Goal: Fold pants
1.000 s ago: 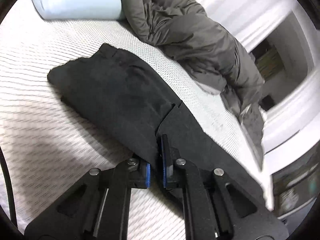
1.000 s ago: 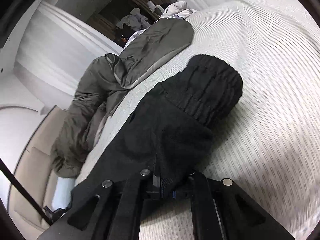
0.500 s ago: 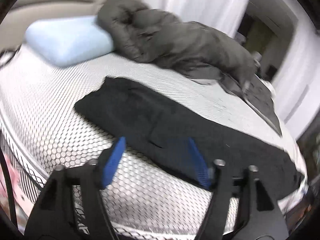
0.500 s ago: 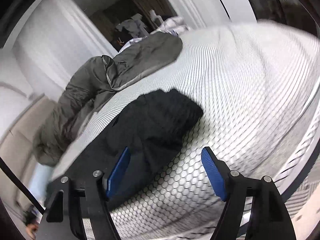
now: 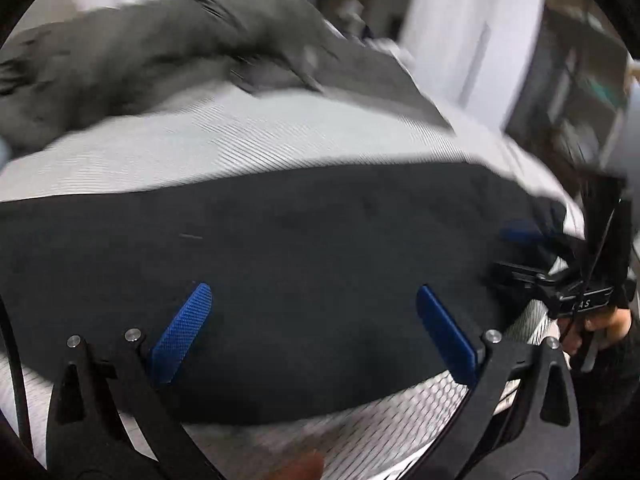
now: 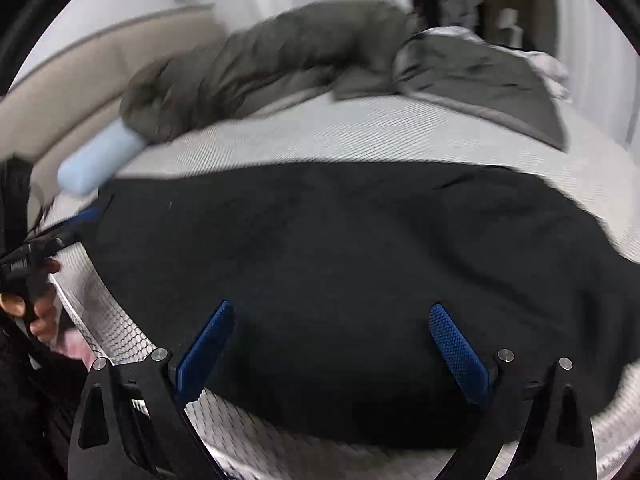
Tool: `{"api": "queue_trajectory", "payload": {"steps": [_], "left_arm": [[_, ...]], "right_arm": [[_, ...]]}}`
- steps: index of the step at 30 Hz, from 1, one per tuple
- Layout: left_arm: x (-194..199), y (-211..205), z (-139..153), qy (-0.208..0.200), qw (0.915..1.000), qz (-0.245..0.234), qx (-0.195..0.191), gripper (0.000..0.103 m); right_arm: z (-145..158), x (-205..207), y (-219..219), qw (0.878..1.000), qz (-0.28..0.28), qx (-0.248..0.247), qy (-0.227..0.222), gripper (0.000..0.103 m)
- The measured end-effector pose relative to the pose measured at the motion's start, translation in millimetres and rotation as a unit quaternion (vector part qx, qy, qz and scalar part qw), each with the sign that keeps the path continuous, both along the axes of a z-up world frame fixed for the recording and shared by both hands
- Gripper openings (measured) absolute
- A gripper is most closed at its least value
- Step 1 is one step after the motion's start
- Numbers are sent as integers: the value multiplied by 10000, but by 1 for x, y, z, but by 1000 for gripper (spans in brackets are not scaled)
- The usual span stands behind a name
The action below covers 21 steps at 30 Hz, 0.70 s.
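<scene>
The black pants [image 5: 304,264] lie folded lengthwise in a long flat strip across the white bed, also in the right wrist view [image 6: 340,264]. My left gripper [image 5: 312,332] is open and empty, its blue pads wide apart over the near edge of the pants. My right gripper [image 6: 332,344] is open and empty too, hovering over the near edge. The right gripper also shows at the right edge of the left wrist view [image 5: 560,280], by the pants' end. The left gripper shows at the left edge of the right wrist view [image 6: 48,240].
A crumpled grey duvet [image 6: 288,56] lies along the far side of the bed [image 6: 360,136], also in the left wrist view [image 5: 160,52]. A pale blue pillow [image 6: 96,156] sits by the beige headboard [image 6: 80,80]. The mattress edge [image 5: 380,432] runs just below the grippers.
Both grippers let go of the pants, opened wide and pulled back. They now face the pants from the bed's near edge, with the pants lying flat.
</scene>
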<state>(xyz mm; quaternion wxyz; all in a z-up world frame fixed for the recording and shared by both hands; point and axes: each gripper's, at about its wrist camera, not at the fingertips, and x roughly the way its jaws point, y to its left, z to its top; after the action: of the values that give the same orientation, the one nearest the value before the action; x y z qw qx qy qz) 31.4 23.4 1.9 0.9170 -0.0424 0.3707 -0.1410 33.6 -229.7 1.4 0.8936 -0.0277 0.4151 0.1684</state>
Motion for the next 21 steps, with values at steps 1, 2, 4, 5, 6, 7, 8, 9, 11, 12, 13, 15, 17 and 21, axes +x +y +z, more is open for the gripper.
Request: {"api": "queue_trajectory", "payload": {"steps": [1, 2, 4, 5, 6, 7, 8, 9, 11, 12, 13, 15, 17, 21], "left_arm": [[6, -12, -8, 80, 9999, -88, 56, 102], [10, -20, -16, 162, 9997, -158, 103, 102], [18, -29, -30, 293, 9989, -221, 305, 102], [18, -30, -35, 304, 9983, -216, 451, 102], [18, -30, -37, 276, 9979, -204, 555, 102], [17, -27, -37, 248, 9978, -192, 589, 102], [15, -24, -38, 236, 9979, -136, 593, 102], [17, -16, -39, 256, 9980, -49, 584, 102], [21, -8, -43, 324, 9979, 102, 550, 102], [24, -6, -44, 346, 9979, 144, 526, 102], [22, 0, -44, 355, 9979, 153, 519, 102], [20, 6, -46, 344, 9976, 146, 575, 102], [19, 8, -45, 322, 9972, 156, 656, 102], [17, 1, -34, 260, 9972, 195, 668, 102]], "right_arm": [[-5, 4, 9, 10000, 92, -11, 32, 100], [-12, 8, 17, 9998, 148, -122, 94, 100], [-24, 11, 21, 9986, 186, -477, 141, 100], [-27, 10, 16, 9980, 158, -602, 95, 100], [-29, 11, 10, 9976, 93, -680, 106, 99], [-30, 7, 0, 9973, 4, -726, 107, 99], [-30, 4, -12, 9964, -192, -821, 81, 99], [-30, 1, -25, 9956, -380, -856, 71, 99], [-28, -2, -51, 9918, -799, -998, 21, 99], [-29, -4, -62, 9883, -1004, -1147, -15, 99], [-29, -5, -74, 9830, -1244, -1349, -67, 99], [-28, -8, -98, 9733, -1655, -1583, -141, 99], [-26, -10, -108, 9739, -1703, -1493, -125, 99], [-23, -4, -98, 9705, -1672, -1727, -204, 99]]}}
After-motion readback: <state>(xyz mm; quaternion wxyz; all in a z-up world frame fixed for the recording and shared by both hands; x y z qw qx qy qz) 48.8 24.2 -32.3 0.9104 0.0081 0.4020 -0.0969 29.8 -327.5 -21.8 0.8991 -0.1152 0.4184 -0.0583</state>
